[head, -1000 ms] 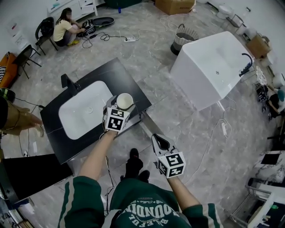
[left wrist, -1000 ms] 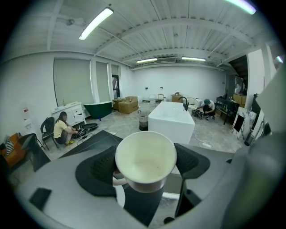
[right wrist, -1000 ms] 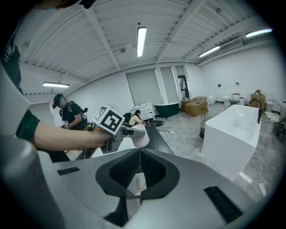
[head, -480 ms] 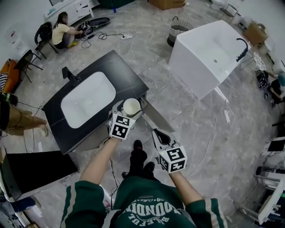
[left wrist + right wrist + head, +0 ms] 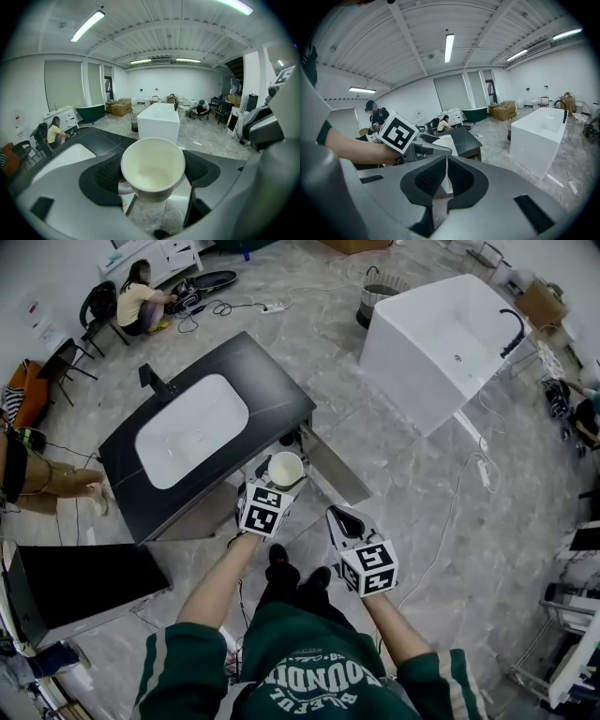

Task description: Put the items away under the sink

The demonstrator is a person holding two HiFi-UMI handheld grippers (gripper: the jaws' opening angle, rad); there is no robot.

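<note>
- Cup, cream-white and empty, sits between the two dark pads of the left gripper, mouth facing the camera; the jaws are closed on its sides, and its handle shows beside the left-hand pad.
- From the head view the cup is held in the air just off the near corner of the black vanity top, in front of the cabinet space below it.
- White basin is set into that top, with a dark tap at its far edge.
- Grey panel, which looks like an opened cabinet door, juts out from under the vanity just beside the cup.
- Right gripper hangs lower, near the left one but apart from it; its pads are pressed almost together with only a thin slit between them, and nothing is held there.
- White bathtub stands well apart on the marble floor, to the right.
</note>
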